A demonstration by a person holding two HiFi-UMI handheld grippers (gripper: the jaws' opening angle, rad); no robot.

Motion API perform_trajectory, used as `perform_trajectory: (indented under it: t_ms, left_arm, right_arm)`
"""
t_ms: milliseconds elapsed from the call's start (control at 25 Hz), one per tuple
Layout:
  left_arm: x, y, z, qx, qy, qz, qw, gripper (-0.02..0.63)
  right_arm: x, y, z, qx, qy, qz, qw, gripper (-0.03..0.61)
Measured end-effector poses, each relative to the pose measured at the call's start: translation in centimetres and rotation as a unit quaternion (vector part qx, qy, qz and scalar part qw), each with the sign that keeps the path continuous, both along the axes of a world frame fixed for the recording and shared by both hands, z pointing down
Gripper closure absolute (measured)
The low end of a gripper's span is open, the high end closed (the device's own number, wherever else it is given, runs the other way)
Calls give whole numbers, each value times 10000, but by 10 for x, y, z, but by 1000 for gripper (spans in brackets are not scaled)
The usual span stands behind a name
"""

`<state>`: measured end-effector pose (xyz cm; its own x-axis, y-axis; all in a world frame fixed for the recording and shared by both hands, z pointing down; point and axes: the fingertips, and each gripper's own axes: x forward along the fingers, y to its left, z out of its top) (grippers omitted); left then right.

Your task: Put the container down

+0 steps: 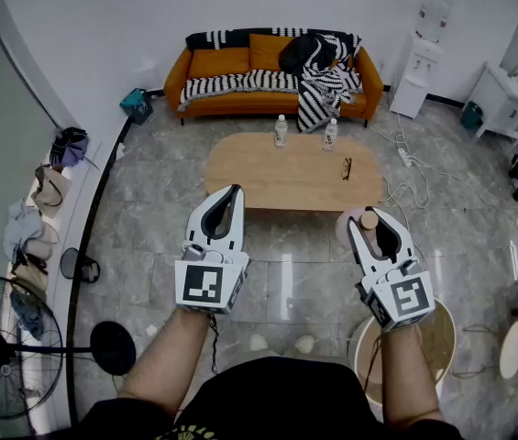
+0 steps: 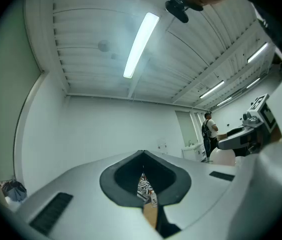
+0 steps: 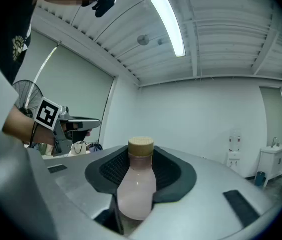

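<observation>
Two grippers are hanging out over the grey floor, one in each of the person's hands. The left gripper (image 1: 231, 195) is resting with its jaws together and nothing between them. The right gripper (image 1: 371, 220) is clamping the one container (image 3: 137, 184), a pale pink bottle with a tan cap, its capped end toward the jaw tips. The bottle is hanging in the air, near the right near edge of the single oval wooden table (image 1: 286, 177). That table is carrying two water bottles (image 1: 281, 130) along its far side and one pair of glasses (image 1: 346, 167). One orange sofa (image 1: 213, 62) is standing behind it.
</observation>
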<state>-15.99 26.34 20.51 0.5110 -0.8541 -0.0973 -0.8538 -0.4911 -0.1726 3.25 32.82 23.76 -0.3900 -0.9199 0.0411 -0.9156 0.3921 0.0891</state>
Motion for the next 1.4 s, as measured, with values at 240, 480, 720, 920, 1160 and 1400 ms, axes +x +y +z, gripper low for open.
perform_trajectory:
  t_ms: [240,480,720,920,1160,1400]
  left_arm:
    - [-27,2,0,114,159,165,9997,600]
    - [-41,2,6,54,232,242,9994,600]
    - [-34,-5,17,-1,249,298,9992,600]
    - [-21,-20,18,9,252,308,9992,600]
    - [-10,-37,21,-91,290,158,9994,600]
    - [-10,-52,25,-114,284,53,9995,600]
  right_arm:
    - [-26,7,-5,-69,-157,100,9998,426]
    - [-33,10,-8,75,-133,238,9996,426]
    - [-32,2,-9,35,-193,154,9997,426]
    - [-18,-19,-7,35,-229,190,9996,426]
    - [1,-40,0,30,-221,140,9997,426]
    - [2,-60,4,26,-270,-22,9996,426]
